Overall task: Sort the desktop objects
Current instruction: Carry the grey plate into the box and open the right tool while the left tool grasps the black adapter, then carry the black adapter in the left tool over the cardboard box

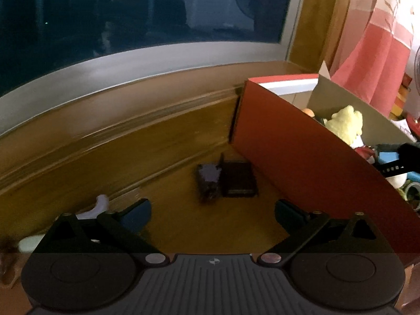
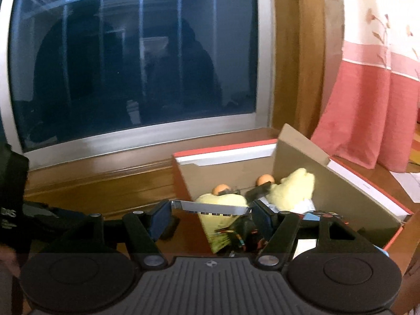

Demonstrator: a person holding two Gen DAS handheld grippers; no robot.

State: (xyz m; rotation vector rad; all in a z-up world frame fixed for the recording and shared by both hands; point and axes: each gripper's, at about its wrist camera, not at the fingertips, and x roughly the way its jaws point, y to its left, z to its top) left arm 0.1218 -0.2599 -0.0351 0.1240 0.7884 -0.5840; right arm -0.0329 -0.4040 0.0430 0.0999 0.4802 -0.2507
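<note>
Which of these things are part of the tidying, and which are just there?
Part of the job:
red box
flat grey strip held in the right gripper
dark objects on the desk
yellow plush toy
left gripper, open

Just there:
window
pink curtain
papers

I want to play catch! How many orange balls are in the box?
2. One lies left, behind the yellow plush; the other sits right, near the box wall. More may hide under the plush or behind the strip the right gripper holds.
</note>
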